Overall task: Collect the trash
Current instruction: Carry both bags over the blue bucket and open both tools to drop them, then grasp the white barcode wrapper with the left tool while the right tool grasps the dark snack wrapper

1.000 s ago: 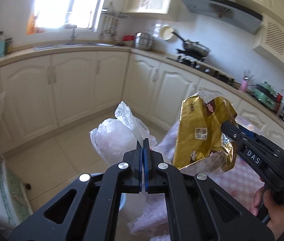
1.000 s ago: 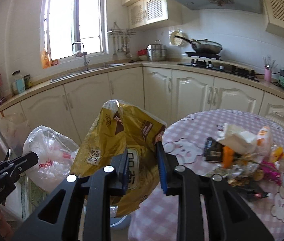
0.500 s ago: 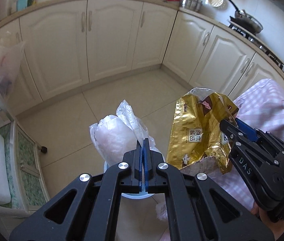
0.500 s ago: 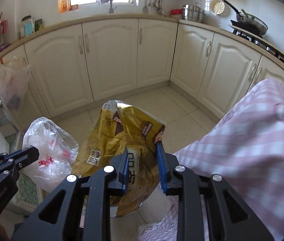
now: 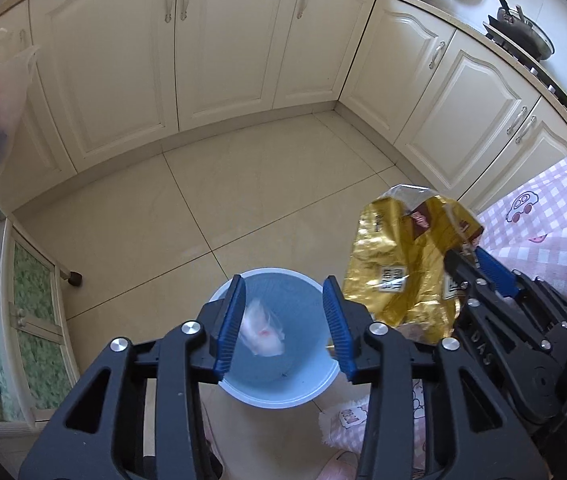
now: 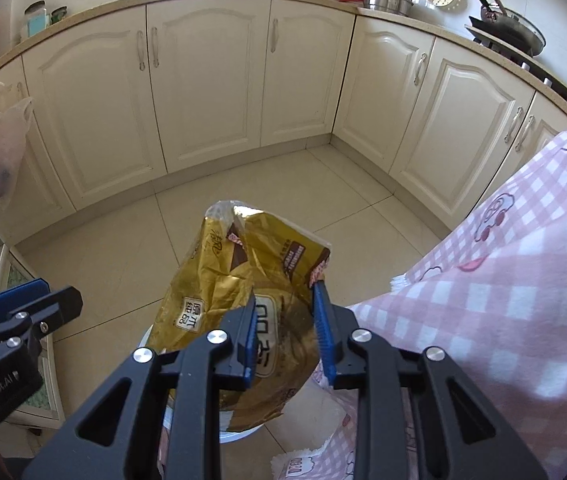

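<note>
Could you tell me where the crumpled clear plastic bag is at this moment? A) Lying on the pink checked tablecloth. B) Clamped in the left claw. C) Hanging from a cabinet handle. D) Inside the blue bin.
D: the crumpled clear plastic bag shows within the blue bin, seen between the parted jaws of the left claw, which grip nothing.

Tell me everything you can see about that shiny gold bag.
The gold bag is a crinkled foil snack packet, torn open at the top, with brown panels and white labels bearing dark print. It looks empty and limp. It stands roughly upright in the air, clamped near its lower middle by the right gripper, and hangs just above the rim of the pale blue bin, beside the pink checked tablecloth.
</note>
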`<state>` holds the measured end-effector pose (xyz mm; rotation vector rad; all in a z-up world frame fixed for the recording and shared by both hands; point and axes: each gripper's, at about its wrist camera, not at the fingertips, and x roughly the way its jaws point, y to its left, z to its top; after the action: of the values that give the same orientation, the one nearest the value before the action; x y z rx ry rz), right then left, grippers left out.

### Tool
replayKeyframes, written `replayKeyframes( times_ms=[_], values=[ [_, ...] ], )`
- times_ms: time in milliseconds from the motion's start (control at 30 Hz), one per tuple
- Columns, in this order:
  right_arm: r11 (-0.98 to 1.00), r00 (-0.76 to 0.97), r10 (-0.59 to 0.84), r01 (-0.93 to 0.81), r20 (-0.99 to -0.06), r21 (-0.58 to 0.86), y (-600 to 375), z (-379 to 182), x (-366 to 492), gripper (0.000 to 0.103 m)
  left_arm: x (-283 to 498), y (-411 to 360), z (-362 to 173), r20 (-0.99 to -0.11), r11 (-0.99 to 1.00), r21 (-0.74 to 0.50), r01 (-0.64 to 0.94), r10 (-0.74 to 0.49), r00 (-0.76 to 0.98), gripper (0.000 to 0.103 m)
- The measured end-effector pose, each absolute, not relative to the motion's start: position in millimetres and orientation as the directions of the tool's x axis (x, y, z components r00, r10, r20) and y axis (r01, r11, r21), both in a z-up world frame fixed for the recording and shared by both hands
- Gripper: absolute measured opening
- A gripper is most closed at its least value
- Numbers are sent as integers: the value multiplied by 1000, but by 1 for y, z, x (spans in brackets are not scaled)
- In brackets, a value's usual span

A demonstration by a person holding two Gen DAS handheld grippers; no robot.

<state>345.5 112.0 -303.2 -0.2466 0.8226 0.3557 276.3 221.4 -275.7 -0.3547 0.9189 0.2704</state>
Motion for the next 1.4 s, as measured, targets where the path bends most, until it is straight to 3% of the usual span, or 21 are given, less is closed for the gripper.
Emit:
replayKeyframes(
  times_ms=[233, 367, 667, 967, 1200, 1400],
  values=[
    [905, 603, 268, -425, -752, -18, 121, -300, 350, 29, 273, 228, -272, -800, 900, -175, -399, 106, 590, 48],
    [901, 596, 314, -432, -740, 34, 125, -293, 354, 55, 266, 229, -260, -784, 898, -160, -411, 138, 605, 52],
    [911, 671, 319, -412, -669, 20, 100, -229, 322, 59, 238, 213, -204, -713, 911, -169, -377, 151, 685, 56],
    [949, 810, 271, -315, -520, 5, 12, -127, 244, 63, 184, 153, -117, -574, 951, -190, -244, 95, 813, 59],
    [984, 892, 163, -179, -421, 2, -82, -74, 184, 65, 159, 72, -68, -493, 982, -179, -59, -38, 869, 62],
    [1000, 909, 13, -9, -416, 11, -173, -62, 157, 66, 158, 4, -58, -488, 983, -157, 99, -164, 857, 64]
  ],
)
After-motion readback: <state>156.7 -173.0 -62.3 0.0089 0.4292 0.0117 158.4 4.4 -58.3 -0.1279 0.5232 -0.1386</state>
